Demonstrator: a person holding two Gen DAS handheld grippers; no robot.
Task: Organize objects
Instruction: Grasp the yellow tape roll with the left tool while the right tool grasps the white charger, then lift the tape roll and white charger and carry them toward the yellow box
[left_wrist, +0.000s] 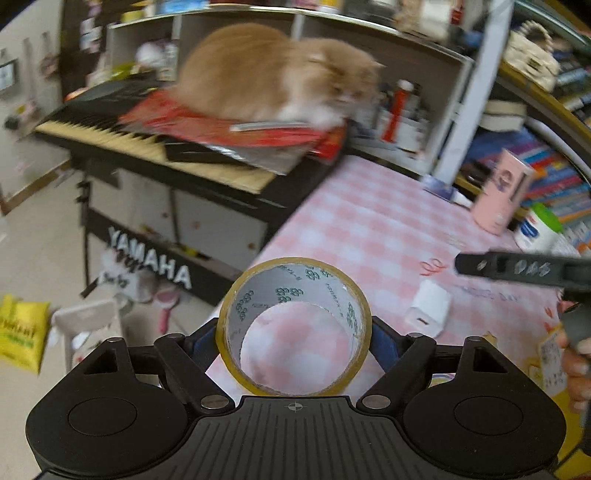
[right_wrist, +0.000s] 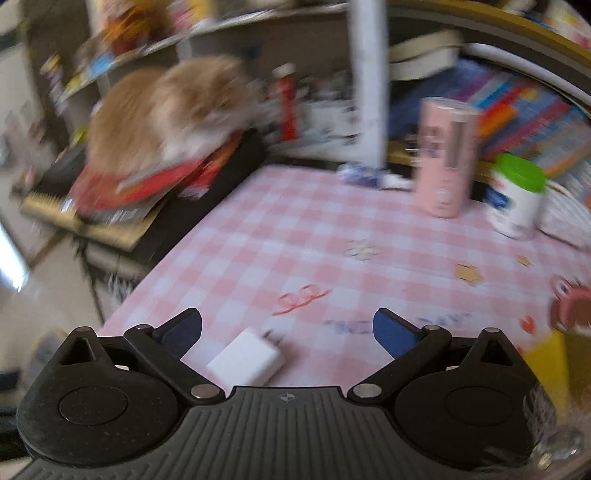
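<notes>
**Ana:** Left wrist view first: what sits between the fingers?

**Ben:** A tape roll (left_wrist: 294, 326), standing on its edge with the hollow core facing the camera. The left gripper (left_wrist: 294, 332) is clamped on it, one blue pad (left_wrist: 382, 345) pressed against each side of the roll.

**Ana:** What lies beyond it?

**Ben:** The pink checked tablecloth (left_wrist: 369, 221) shows through the core and stretches ahead. Ahead and to the right of the roll a white charger (left_wrist: 430, 308) lies flat on the cloth. Further right the right gripper (left_wrist: 458, 264) reaches in from the edge, with part of a hand (left_wrist: 576, 369) below it.

**Ana:** And the right wrist view?

**Ben:** The right gripper (right_wrist: 287, 332) has its jaws spread wide with nothing gripped. The white charger (right_wrist: 245, 360) lies on the pink checked tablecloth (right_wrist: 295, 229) just ahead of the left finger, between the two pads but touching neither as far as I can tell.

**Ana:** Anything further out?

**Ben:** Far ahead to the right stand a pink tube (right_wrist: 445, 158) and, just right of it, a white bottle with a green cap (right_wrist: 517, 197). Ahead to the left a ginger cat (right_wrist: 166, 114) sits on red papers atop a keyboard (left_wrist: 110, 129). Both views are blurred.
</notes>
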